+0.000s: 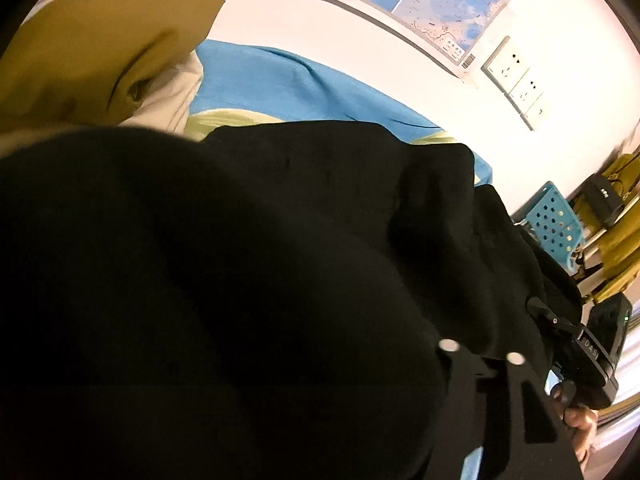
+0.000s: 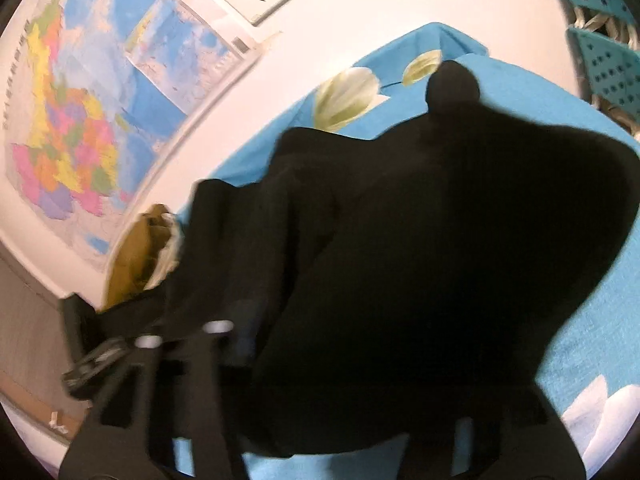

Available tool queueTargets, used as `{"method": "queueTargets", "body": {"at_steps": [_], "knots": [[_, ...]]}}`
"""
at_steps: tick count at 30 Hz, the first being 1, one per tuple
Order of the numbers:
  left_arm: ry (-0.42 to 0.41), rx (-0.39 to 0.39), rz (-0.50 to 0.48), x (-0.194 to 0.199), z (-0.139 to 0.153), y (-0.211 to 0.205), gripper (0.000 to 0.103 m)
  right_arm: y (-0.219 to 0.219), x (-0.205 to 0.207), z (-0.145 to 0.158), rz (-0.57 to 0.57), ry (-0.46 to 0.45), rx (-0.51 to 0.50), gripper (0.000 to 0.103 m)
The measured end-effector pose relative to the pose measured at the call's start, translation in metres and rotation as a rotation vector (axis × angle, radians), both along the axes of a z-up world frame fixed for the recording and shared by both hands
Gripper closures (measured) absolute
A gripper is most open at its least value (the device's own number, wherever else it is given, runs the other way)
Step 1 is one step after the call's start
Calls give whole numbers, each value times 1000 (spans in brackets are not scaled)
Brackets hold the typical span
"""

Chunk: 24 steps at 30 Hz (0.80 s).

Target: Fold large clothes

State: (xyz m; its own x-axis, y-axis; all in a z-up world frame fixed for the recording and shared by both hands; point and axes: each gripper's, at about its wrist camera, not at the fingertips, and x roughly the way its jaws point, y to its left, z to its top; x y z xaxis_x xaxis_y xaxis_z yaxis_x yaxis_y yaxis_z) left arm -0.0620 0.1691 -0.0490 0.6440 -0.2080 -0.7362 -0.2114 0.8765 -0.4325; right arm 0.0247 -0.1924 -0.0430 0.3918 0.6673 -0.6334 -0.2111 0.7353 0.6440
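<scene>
Black garment (image 2: 440, 260) over a blue sheet (image 2: 580, 320) with pale green-white flowers; mustard cloth (image 1: 92, 52) beyond; multicoloured wall map (image 2: 72, 128).

Garment (image 2: 420, 240) lies on bedsheet (image 2: 580, 320), wall (image 2: 360, 20) behind.

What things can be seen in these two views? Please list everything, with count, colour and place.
black garment: one, black, lying over the sheet, fills both views
sheet: one, blue with pale flowers, under the garment
mustard garment: one, mustard, heaped far left
pale cloth: one, whitish, under the mustard garment
wall map: one, many-coloured, on the white wall
wall sockets: at least two, white, beside the map
perforated plastic pieces: two, blue, top right
left gripper: one, black, at the garment's edge
right gripper: one, black, opening unclear
hand: one, holding the right gripper
</scene>
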Motion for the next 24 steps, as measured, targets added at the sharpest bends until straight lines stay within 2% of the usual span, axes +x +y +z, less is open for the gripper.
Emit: {"method": "queueTargets", "body": {"at_steps": [2, 4, 6, 8, 9, 10, 12, 15, 17, 20, 24], "knots": [[-6, -1, -7, -2, 1, 1, 48, -2, 2, -5, 6, 24, 4, 61], [1, 6, -17, -2, -1, 2, 37, -1, 4, -14, 3, 63, 22, 43], [-11, -8, -19, 2, -1, 2, 31, 5, 4, -13, 4, 42, 16, 40], [-11, 12, -18, -2, -2, -5, 31, 9, 3, -13, 9, 28, 12, 38], [-6, 31, -17, -2, -1, -6, 32, 12, 3, -13, 16, 22, 5, 43], [3, 57, -10, -1, 0, -8, 38, 12, 3, -13, 20, 14, -2, 53], [7, 69, -13, 1, -2, -3, 42, 9, 5, -13, 22, 21, 15, 63], [12, 68, -12, -2, -1, -1, 44, 4, 6, -15, 25, 30, 35, 65], [11, 65, -7, -6, 4, -1, 44, 3, 7, -19, 19, 41, 43, 58], [12, 78, -6, -9, 1, -13, 45, 5, 9, -19, 18, 39, 34, 56], [14, 111, -24, -4, 5, -19, 55, 4, 9, -6, 45, 15, 24, 71]]}}
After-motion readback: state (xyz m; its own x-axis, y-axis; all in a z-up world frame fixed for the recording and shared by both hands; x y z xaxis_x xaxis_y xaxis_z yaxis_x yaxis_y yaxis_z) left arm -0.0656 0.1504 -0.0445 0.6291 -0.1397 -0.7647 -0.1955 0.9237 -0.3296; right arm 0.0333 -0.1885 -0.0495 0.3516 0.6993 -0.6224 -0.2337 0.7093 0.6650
